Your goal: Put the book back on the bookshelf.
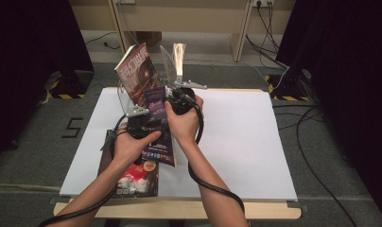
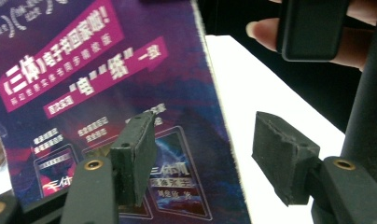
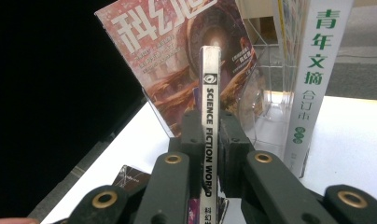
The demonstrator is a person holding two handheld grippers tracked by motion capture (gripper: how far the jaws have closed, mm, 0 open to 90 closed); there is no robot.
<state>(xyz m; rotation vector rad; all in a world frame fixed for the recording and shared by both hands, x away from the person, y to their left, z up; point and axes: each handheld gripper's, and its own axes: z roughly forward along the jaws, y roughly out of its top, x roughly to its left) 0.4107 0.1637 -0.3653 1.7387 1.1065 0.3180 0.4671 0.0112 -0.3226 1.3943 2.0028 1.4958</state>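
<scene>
A: What is seen at the left side?
B: A magazine (image 1: 132, 177) is laid flat on the tabletop (image 1: 246, 142). Above it, the left tongs (image 1: 141, 122) are held apart, and nothing is pressed between them; the purple cover is seen just beside one pad (image 2: 133, 156).

A: And in the middle?
B: The purple magazine (image 1: 157, 106) is held upright above the tabletop. It is clamped at its spine by the right tongs (image 3: 210, 140).

A: What is placed behind?
B: A red magazine (image 1: 137, 71) is leaned in a clear stand (image 3: 266, 107), and a thick white volume (image 3: 312, 70) is stood to its right.
</scene>
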